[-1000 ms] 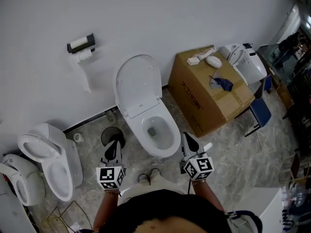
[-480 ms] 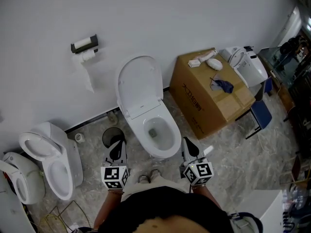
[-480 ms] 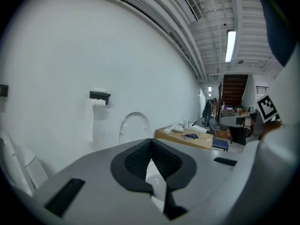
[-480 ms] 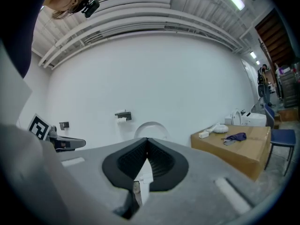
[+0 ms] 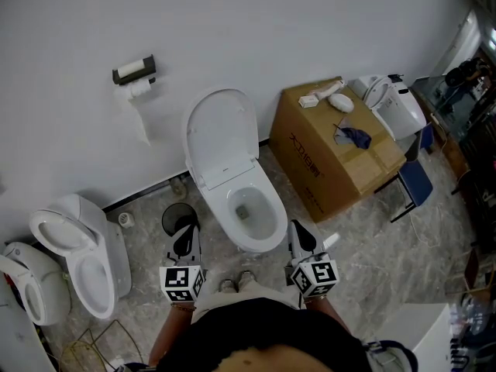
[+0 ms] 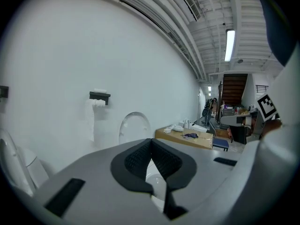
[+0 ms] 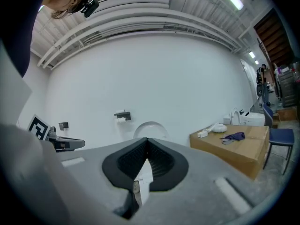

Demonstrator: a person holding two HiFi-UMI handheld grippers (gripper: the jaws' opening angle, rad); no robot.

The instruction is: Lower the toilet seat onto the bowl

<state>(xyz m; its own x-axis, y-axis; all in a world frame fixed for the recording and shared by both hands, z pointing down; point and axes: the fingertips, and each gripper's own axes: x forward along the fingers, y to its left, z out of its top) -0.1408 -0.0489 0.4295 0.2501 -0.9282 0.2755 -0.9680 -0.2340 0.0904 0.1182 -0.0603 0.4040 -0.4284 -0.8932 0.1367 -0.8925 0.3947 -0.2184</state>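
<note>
1. Toilet seat (image 5: 222, 134) stands raised behind bowl (image 5: 252, 208), well apart from both grippers.
2. Left gripper (image 5: 185, 231), right gripper (image 5: 298, 227): jaws closed, empty.
3. Risk: closed tips only nudge, so seat could drop and slam.

Floor (image 5: 364, 242) under me: grey marbled | ahead: toilet (image 5: 226, 161) | right of it: cardboard box (image 5: 333, 165) | left: black bin (image 5: 175, 216), second toilet (image 5: 89, 266)
</note>
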